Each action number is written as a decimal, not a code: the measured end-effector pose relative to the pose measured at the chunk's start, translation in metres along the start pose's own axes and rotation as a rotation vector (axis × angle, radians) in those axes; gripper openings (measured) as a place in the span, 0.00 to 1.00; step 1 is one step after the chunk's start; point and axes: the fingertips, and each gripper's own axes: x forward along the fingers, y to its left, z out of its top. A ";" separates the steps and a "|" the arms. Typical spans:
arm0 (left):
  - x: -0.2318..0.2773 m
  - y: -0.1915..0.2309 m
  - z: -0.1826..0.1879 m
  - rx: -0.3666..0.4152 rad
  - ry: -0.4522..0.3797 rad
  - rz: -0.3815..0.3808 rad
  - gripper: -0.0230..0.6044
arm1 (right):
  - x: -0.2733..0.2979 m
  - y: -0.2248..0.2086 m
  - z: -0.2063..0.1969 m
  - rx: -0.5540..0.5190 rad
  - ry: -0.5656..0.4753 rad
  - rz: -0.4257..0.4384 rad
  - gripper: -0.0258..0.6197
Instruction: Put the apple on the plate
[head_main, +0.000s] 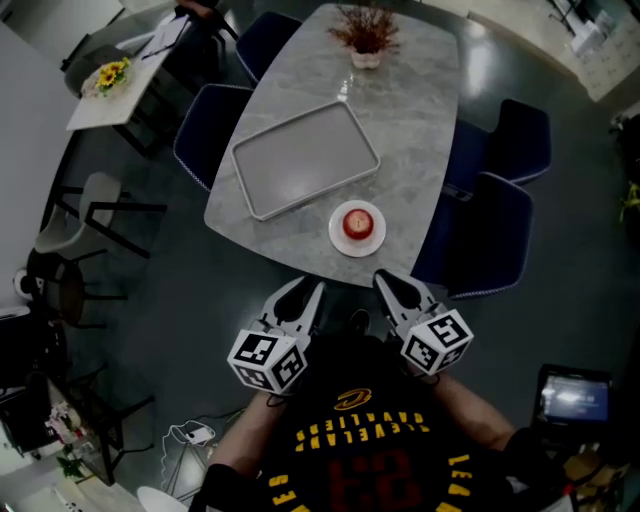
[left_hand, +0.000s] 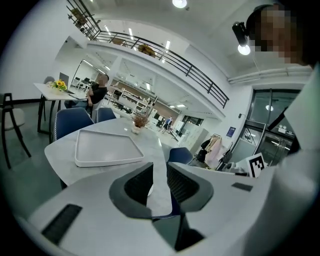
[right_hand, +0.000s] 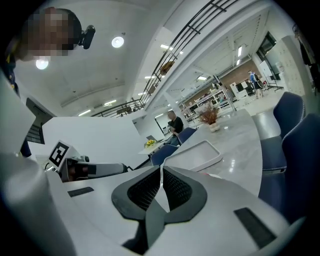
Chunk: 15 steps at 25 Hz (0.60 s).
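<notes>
Head view: the apple (head_main: 359, 222) already sits on the small white plate (head_main: 336, 237), near the near edge of the tabletop (head_main: 420, 130). The placing step looks done. Both tongs hang just off that edge, close to the person's body and apart from the plate. The left tongs (head_main: 303, 292) are spread with nothing between them. The right tongs (head_main: 396, 284) are pressed together at the tips, also empty. If anything is left, it is probably only keeping both tools clear of the plate. An empty tray (head_main: 305, 158) lies just beyond the plate to its left, and a potted plant (head_main: 366, 40) stands at the far end. Blue chairs (head_main: 500, 240) line the right side. Nothing stands between the tongs and the plate.
</notes>
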 end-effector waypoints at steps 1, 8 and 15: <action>0.005 0.005 0.001 -0.008 0.009 -0.001 0.18 | 0.002 -0.005 -0.001 0.008 0.002 -0.008 0.05; 0.041 0.048 0.001 -0.106 0.118 -0.061 0.18 | 0.020 -0.036 -0.013 0.062 0.039 -0.109 0.05; 0.089 0.079 0.005 -0.058 0.274 -0.152 0.18 | 0.043 -0.065 -0.003 0.142 0.013 -0.255 0.05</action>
